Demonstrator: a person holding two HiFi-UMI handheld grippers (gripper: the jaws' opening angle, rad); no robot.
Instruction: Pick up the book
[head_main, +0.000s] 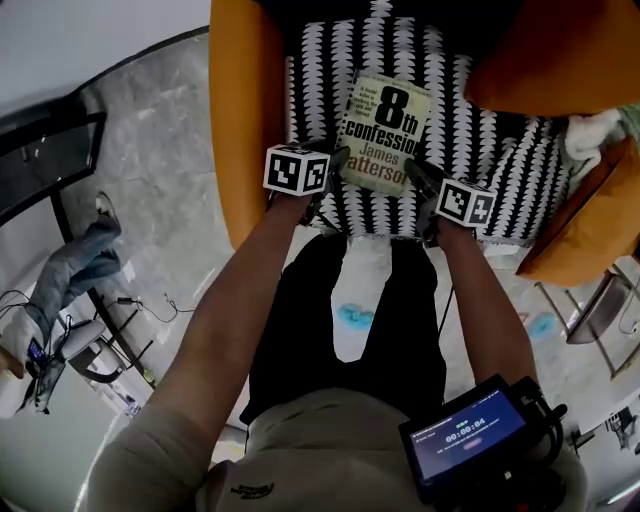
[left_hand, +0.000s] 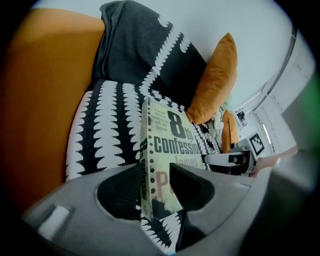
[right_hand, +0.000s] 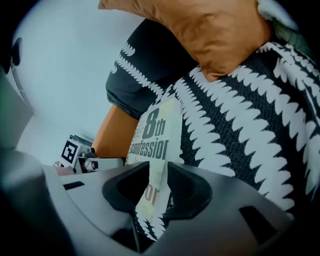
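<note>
Book (head_main: 384, 130) lies flat on chair seat (head_main: 490, 150); left gripper (head_main: 337, 160) and right gripper (head_main: 420, 175) open astride its near corners, clamp and lift left.

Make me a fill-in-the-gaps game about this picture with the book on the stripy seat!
1. The big number on the book is ___.
2. The book lies on a seat cover patterned in black and ___.
3. The pillow is coloured ___.
4. The writer's first name printed on the book is ___.

Missing words: 8; white; orange; James.
</note>
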